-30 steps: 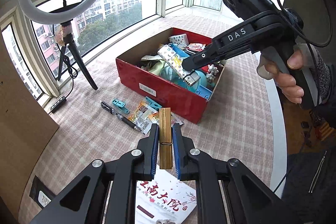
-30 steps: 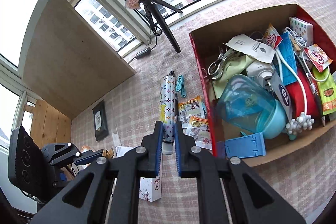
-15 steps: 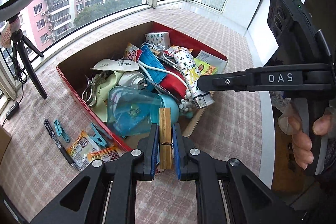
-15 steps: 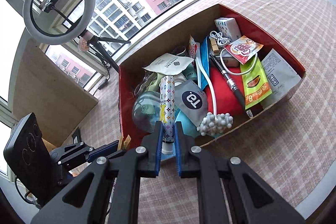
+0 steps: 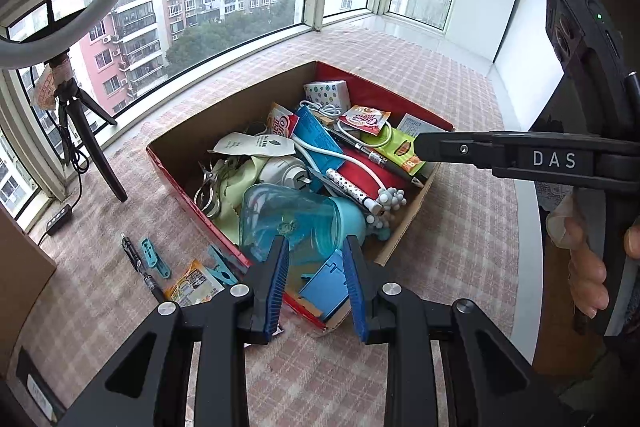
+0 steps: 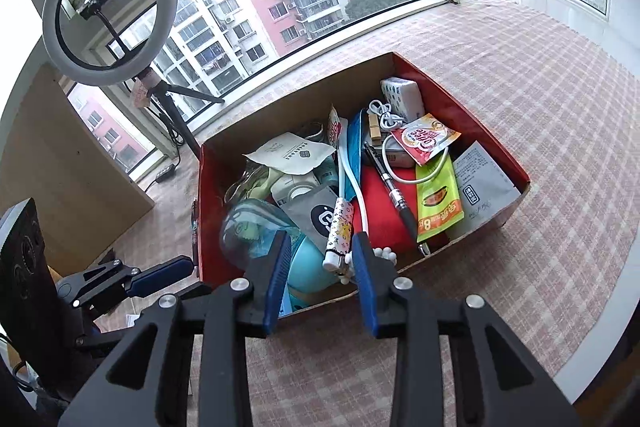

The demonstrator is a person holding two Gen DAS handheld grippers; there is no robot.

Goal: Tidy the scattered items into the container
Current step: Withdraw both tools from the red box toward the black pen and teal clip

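The red cardboard box (image 5: pixel 188 183) (image 6: pixel 476 123) holds many items. My left gripper (image 5: pixel 316 263) is open and empty over the box's near corner, above a blue plastic piece (image 5: pixel 324 287) and a teal bottle (image 5: pixel 288 219). My right gripper (image 6: pixel 320 259) is open over the box's front edge. The white patterned tube (image 6: pixel 340 227) (image 5: pixel 352 187) lies in the box just beyond its fingers. The wooden clip is not visible. A black pen (image 5: pixel 140 267), teal clips (image 5: pixel 154 257) and snack packets (image 5: pixel 192 283) lie on the cloth left of the box.
A ring light on a tripod (image 6: pixel 108 15) (image 5: pixel 80 123) stands by the window. A brown board (image 6: pixel 68 163) leans at the left. The checked cloth (image 6: pixel 540 87) covers the surface around the box, with its edge at the right.
Both grippers have opened. The left one let go of the wooden clip, and the right one let go of the patterned tube, which now lies in the box.
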